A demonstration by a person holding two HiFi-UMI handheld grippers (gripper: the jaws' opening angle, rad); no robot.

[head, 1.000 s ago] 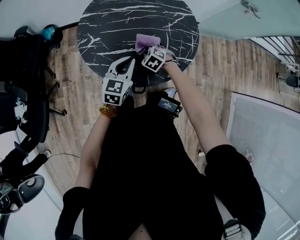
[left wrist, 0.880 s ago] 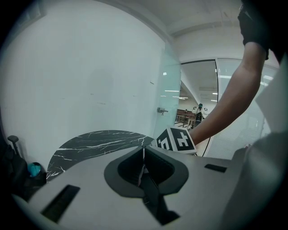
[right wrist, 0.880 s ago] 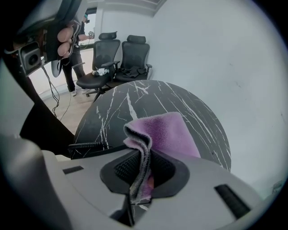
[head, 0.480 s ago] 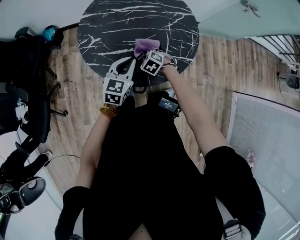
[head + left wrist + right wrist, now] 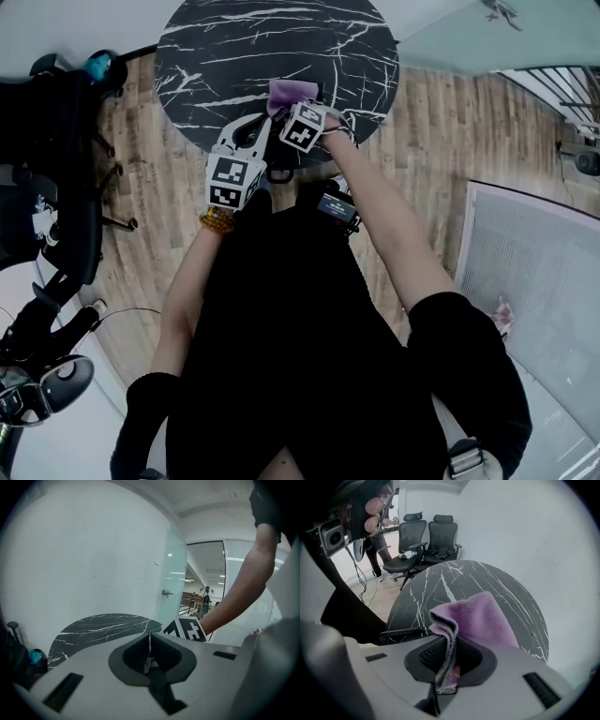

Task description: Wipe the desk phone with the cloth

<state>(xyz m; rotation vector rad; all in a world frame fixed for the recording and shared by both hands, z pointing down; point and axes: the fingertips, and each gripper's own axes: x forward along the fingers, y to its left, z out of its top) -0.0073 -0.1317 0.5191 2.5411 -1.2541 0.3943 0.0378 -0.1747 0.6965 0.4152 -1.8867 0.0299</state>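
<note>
A purple cloth [image 5: 292, 90] hangs folded from my right gripper [image 5: 299, 103], which is shut on it above the near part of the round black marble table [image 5: 234, 47]. In the right gripper view the cloth [image 5: 487, 616] drapes forward over the jaws and a fold runs down between them. A black coiled phone cord [image 5: 401, 632] lies on the table just left of the jaws; the phone's body is hidden. My left gripper [image 5: 251, 127] is close beside the right one, at the table's near edge. Its jaws [image 5: 149, 644] are closed together, and nothing clear shows between them.
Black office chairs [image 5: 424, 536] stand beyond the table, and another chair [image 5: 56, 141] is on the wood floor at left. A person [image 5: 375, 541] stands near the chairs. A glass door [image 5: 176, 573] and a white wall border the table.
My right gripper and the cloth have shifted slightly nearer and to the left over the table. The left gripper has stayed where it was.
</note>
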